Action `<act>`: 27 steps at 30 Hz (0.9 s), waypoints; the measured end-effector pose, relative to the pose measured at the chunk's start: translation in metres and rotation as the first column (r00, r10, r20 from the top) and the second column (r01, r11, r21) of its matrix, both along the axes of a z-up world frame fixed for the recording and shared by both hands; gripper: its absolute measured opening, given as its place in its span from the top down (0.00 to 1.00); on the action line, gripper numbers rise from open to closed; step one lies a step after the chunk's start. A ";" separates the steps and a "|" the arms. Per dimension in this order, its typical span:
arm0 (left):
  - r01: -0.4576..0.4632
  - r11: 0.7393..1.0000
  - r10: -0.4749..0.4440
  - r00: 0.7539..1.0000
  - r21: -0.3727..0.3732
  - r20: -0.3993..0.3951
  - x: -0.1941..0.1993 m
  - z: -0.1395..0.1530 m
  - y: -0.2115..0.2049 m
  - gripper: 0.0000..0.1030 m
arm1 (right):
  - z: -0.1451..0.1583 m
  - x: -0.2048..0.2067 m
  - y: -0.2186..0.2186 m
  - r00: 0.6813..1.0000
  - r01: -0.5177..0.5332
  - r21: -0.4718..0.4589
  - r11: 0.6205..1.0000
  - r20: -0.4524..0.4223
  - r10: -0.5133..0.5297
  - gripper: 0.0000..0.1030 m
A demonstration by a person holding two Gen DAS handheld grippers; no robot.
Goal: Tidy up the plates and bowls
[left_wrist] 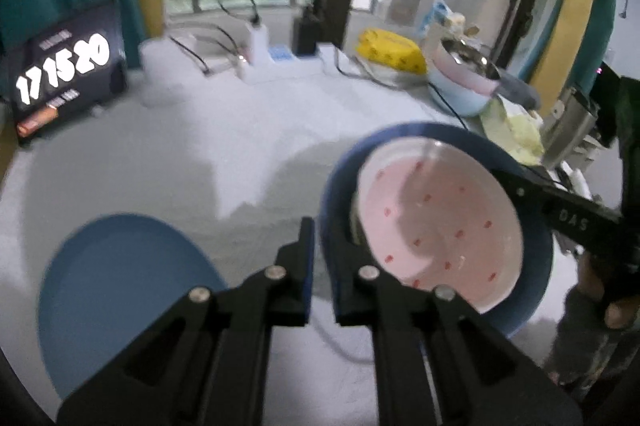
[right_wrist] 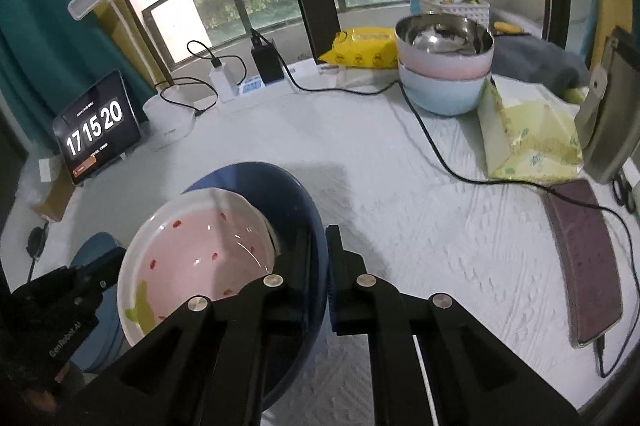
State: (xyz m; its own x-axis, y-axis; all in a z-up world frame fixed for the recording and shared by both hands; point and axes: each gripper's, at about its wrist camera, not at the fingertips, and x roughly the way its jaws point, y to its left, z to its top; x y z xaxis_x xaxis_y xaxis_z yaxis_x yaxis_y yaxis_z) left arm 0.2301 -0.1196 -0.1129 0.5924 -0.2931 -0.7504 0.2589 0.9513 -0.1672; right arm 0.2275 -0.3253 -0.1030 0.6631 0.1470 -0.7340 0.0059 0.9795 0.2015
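Observation:
A dark blue bowl (left_wrist: pixel 536 266) is held above the white table with a pink strawberry-print plate (left_wrist: pixel 436 226) tilted inside it. My left gripper (left_wrist: pixel 322 266) is shut on the blue bowl's near rim. My right gripper (right_wrist: pixel 320 266) is shut on the opposite rim of the blue bowl (right_wrist: pixel 280 194), with the pink plate (right_wrist: pixel 200 254) leaning inside. The right gripper also shows in the left wrist view (left_wrist: pixel 560 210). A light blue plate (left_wrist: pixel 124 290) lies flat on the table at the lower left, and part of it shows in the right wrist view (right_wrist: pixel 94 246).
A stack of a steel, a pink and a light blue bowl (right_wrist: pixel 444 66) stands at the back right. A clock tablet (right_wrist: pixel 96 126), chargers with cables (right_wrist: pixel 224 74), a yellow wipes pack (right_wrist: pixel 360 46), a green tissue pack (right_wrist: pixel 528 134) and a purple phone (right_wrist: pixel 588 258) lie around the table.

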 end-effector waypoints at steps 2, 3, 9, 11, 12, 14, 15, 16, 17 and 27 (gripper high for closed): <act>0.012 1.000 -0.012 1.000 0.004 -0.026 0.003 -0.005 -0.006 0.88 | -0.003 0.000 -0.004 1.000 0.003 0.017 1.000 -0.008 -0.003 0.92; 0.013 1.000 -0.013 1.000 0.005 -0.024 0.005 -0.006 -0.008 0.88 | -0.005 0.001 -0.007 1.000 0.005 0.031 0.999 -0.014 -0.004 0.92; 0.038 0.999 -0.037 0.999 -0.005 0.006 0.011 -0.003 -0.017 0.88 | -0.018 0.001 -0.022 0.998 0.016 0.095 0.995 -0.059 -0.011 0.91; 0.032 0.999 -0.032 0.999 0.000 0.020 0.011 -0.003 -0.018 0.89 | -0.019 0.001 -0.026 0.998 0.012 0.114 0.993 -0.060 -0.005 0.91; 0.035 0.999 -0.035 0.999 0.000 0.025 0.012 -0.003 -0.019 0.91 | -0.019 0.000 -0.025 0.998 0.010 0.111 0.994 -0.058 -0.004 0.91; 0.028 1.000 -0.028 0.999 -0.001 0.024 0.013 -0.003 -0.019 0.92 | -0.019 0.000 -0.024 0.999 0.013 0.104 0.995 -0.053 -0.008 0.91; 0.024 1.000 -0.024 0.999 -0.003 0.026 0.013 -0.003 -0.019 0.92 | -0.019 0.000 -0.024 0.999 0.014 0.107 0.994 -0.050 -0.009 0.91; 0.020 1.000 -0.020 0.999 -0.003 0.028 0.012 -0.003 -0.019 0.93 | -0.020 -0.001 -0.025 0.999 0.021 0.119 0.993 -0.048 -0.015 0.91; 0.017 1.000 -0.016 0.999 -0.004 0.030 0.012 -0.003 -0.020 0.93 | -0.021 -0.002 -0.026 0.999 0.026 0.123 0.992 -0.047 -0.021 0.91; 0.022 0.999 -0.019 0.997 -0.032 0.071 0.005 0.009 -0.017 0.94 | -0.017 -0.006 -0.029 0.998 0.052 0.169 0.984 -0.056 -0.043 0.92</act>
